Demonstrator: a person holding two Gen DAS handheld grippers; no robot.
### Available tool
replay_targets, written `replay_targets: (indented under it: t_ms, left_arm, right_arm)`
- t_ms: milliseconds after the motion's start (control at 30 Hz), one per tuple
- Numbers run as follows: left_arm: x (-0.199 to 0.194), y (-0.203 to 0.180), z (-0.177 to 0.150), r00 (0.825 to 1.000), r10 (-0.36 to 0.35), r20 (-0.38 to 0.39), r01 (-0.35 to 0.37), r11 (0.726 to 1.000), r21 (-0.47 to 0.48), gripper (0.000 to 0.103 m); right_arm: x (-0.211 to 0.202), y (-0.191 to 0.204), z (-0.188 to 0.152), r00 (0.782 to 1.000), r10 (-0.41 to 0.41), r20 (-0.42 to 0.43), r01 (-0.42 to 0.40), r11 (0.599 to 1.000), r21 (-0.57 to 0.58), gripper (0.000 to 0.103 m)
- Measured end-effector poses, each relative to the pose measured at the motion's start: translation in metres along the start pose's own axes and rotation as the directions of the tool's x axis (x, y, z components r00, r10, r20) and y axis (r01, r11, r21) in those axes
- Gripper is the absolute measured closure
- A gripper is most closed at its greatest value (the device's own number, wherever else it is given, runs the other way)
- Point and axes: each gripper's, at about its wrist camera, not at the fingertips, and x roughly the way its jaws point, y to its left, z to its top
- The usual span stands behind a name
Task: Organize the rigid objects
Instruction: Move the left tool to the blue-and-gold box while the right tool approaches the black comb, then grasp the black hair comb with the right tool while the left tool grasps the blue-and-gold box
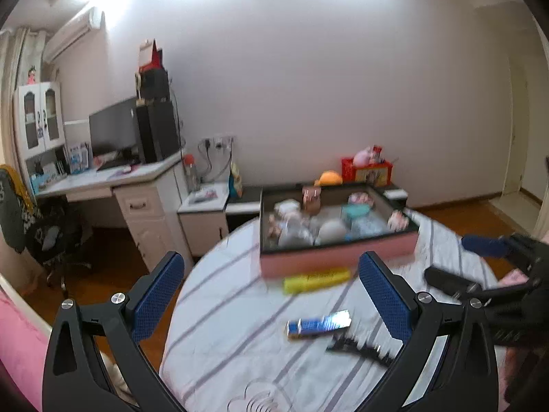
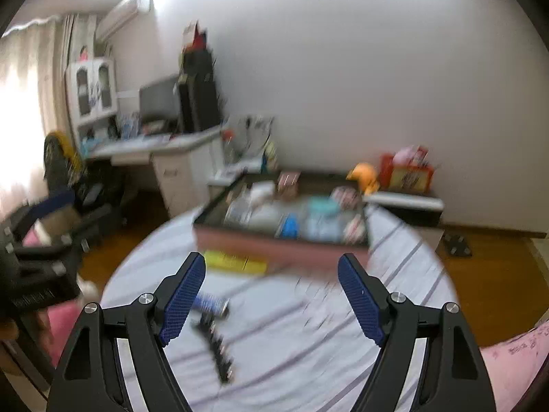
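A pink-sided box [image 1: 338,257] with a dark rim stands toward the far side of a round table [image 1: 240,343] covered in a white cloth with grey stripes. The box is crowded with small packets and containers, too blurred to name singly; a brown carton [image 1: 311,199] stands upright at its far wall. Just in front of the box lies a yellow packet [image 1: 315,279], touching or nearly touching its near wall. Nearer the middle of the cloth lie a blue box [image 1: 317,324] and, just beside it, a black toothed clip [image 1: 360,348].

The left gripper [image 1: 271,298] hangs over the near table edge, jaws spread wide with nothing between them. The right gripper [image 2: 271,300] is likewise released and empty, its left finger overlapping the blue box in its own view; seen from the left wrist it reaches in from the right, over the cloth.

Beyond the table are a white desk [image 1: 103,180] with a dark monitor [image 1: 113,127] and black speakers, a low cabinet, a red crate [image 1: 367,170] and an orange toy [image 1: 331,178] against a plain white wall. The floor is orange-brown wood. A draped office chair [image 1: 41,226] stands at the left.
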Motion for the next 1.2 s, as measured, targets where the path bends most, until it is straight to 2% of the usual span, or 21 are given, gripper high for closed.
replay_targets:
  t_ms: [133,267,367,467,533,567,600,700,867,933,1067,1200]
  left_arm:
    - [0.012,0.005,-0.019,0.998,-0.003,-0.059,0.004,1.000,0.010,0.000]
    - [0.027,0.008,-0.038,0.990,-0.019,-0.138,0.022,1.000,0.019,0.000]
    - [0.035,0.009,-0.050,0.983,-0.031,-0.183,0.036,0.999,0.023,0.000]
    - [0.044,0.009,-0.057,0.973,-0.058,-0.221,0.062,0.998,0.012,0.000]
    - [0.050,0.007,-0.060,0.969,-0.066,-0.239,0.072,0.997,0.014,0.000]
    - [0.054,0.005,-0.061,0.966,-0.069,-0.248,0.075,0.997,0.012,0.000]
    - [0.058,0.003,-0.062,0.963,-0.072,-0.261,0.078,0.997,0.012,0.000]
    - [0.066,-0.002,-0.066,0.956,-0.090,-0.279,0.097,0.995,0.012,0.000]
    - [0.085,-0.017,-0.072,0.941,-0.117,-0.318,0.130,0.991,0.017,0.000]
    - [0.100,-0.025,-0.075,0.928,-0.140,-0.346,0.165,0.985,0.045,0.000]
    - [0.125,-0.035,-0.076,0.920,-0.095,-0.379,0.154,0.980,0.126,0.000]
    - [0.141,-0.043,-0.075,0.899,-0.099,-0.427,0.181,0.971,0.158,0.000]
  right_arm:
    - [0.038,0.017,-0.030,0.990,0.039,-0.137,-0.044,0.999,-0.030,0.022]
    - [0.071,0.029,-0.052,0.965,0.036,-0.259,-0.060,0.995,-0.083,0.022]
    - [0.085,0.034,-0.061,0.952,0.040,-0.305,-0.077,0.991,-0.110,0.022]
    - [0.097,0.040,-0.067,0.939,0.043,-0.340,-0.096,0.985,-0.141,0.048]
    - [0.097,0.037,-0.066,0.939,0.061,-0.339,-0.116,0.983,-0.142,0.057]
    - [0.096,0.035,-0.066,0.939,0.068,-0.336,-0.124,0.981,-0.147,0.075]
    - [0.094,0.034,-0.065,0.940,0.058,-0.335,-0.115,0.981,-0.153,0.084]
    - [0.085,0.021,-0.067,0.947,0.026,-0.319,-0.075,0.987,-0.144,0.084]
    - [0.072,-0.024,-0.069,0.955,-0.048,-0.294,0.030,0.997,-0.066,0.084]
    - [0.071,-0.036,-0.071,0.954,-0.041,-0.297,0.032,0.999,-0.036,0.084]
    - [0.069,-0.047,-0.072,0.957,-0.011,-0.291,0.012,1.000,0.004,0.084]
    - [0.072,-0.050,-0.070,0.958,0.005,-0.286,0.000,1.000,0.019,0.084]
